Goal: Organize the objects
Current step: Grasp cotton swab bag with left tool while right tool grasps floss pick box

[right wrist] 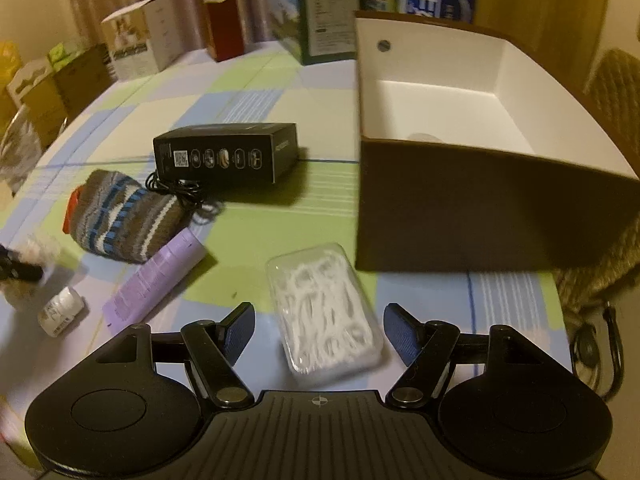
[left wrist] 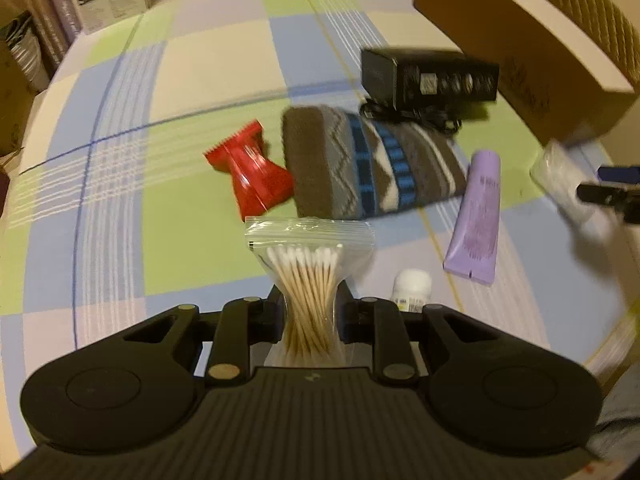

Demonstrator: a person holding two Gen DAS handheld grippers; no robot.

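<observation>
A: What is the left gripper (left wrist: pixel 310 312) doing?

B: Its jaws are pinched on the waist of a clear zip bag of cotton swabs (left wrist: pixel 310 280); the bag bulges above and below the squeeze; its sealed top stands at twelve o'clock from the fingers.

A: And beyond it?

B: On the checked tablecloth (left wrist: pixel 160 160), a red plastic piece (left wrist: pixel 252 170) lies at eleven o'clock, touching a knitted pouch (left wrist: pixel 368 164) at one o'clock; a purple tube (left wrist: pixel 476 216) and a small white bottle (left wrist: pixel 412 288) lie at two to three o'clock; a black box (left wrist: pixel 428 80) sits farther off, a black cable (left wrist: pixel 416 114) coiled at its foot.

A: The right gripper (right wrist: pixel 320 334)?

B: Spread wide; a clear case of floss picks (right wrist: pixel 324 312) lies between the pads on the cloth, untouched as far as I can see; an open cardboard box (right wrist: pixel 460 208), white inside, stands at one o'clock, just beyond the case.
</observation>
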